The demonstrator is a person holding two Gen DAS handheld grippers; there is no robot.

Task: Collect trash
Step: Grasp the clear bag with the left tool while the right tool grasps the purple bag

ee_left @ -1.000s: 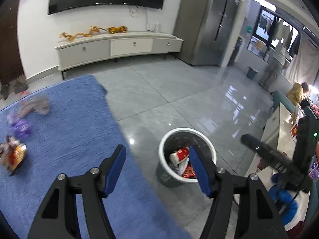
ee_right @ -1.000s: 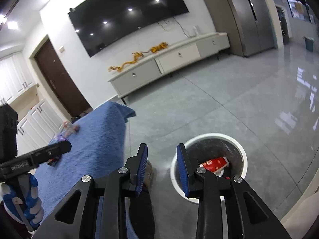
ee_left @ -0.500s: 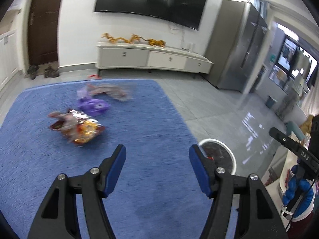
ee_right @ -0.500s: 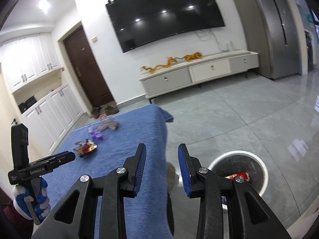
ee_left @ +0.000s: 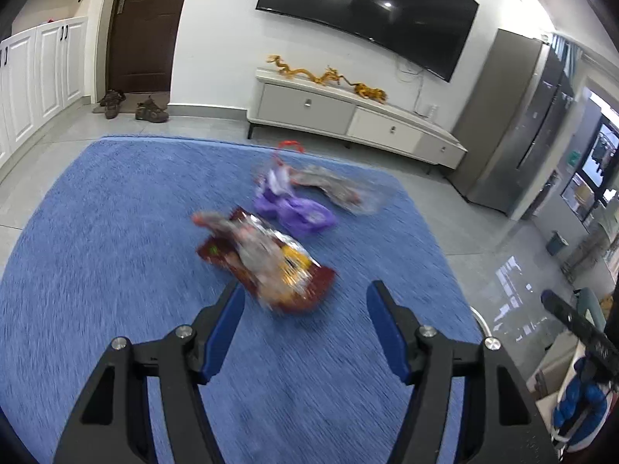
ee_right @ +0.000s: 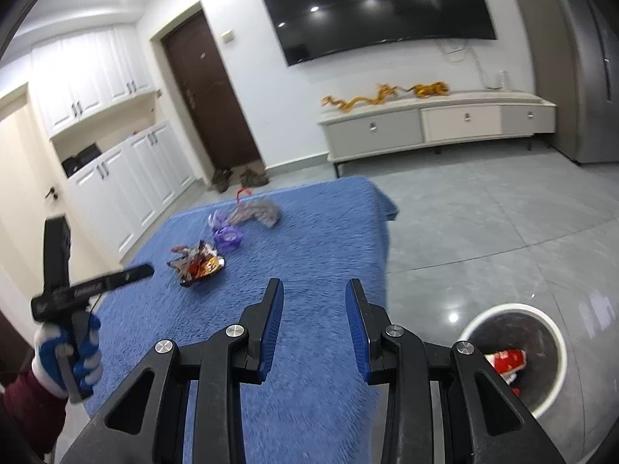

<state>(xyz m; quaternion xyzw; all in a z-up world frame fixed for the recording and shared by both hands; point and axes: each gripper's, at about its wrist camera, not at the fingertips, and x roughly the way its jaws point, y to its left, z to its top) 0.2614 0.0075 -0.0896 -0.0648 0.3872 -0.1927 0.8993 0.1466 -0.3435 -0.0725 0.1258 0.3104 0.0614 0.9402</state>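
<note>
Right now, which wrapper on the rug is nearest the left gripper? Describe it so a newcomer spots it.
Start at the blue rug in front of the TV cabinet. Three pieces of litter lie on it in a loose line; the red and yellow foil snack wrapper is the one closest to the camera. Behind it sit a purple wrapper and a clear crinkled bag; only this one is dark red with silver lining.

Both views swung off the bin onto the rug (ee_left: 96, 232). Left gripper (ee_left: 305, 305), a second ago framing the bin (ee_right: 557, 352) with the wrappers at the far left edge, now has the red-orange wrapper (ee_left: 271, 266) just ahead of its fingers; purple wrapper (ee_left: 298, 212) and clear one (ee_left: 340, 189) beyond it. Only a sliver of bin rim left at its right finger. Right gripper (ee_right: 314, 323): bin slid from dead ahead to lower right, rug under the fingers, wrappers closer in.
</note>
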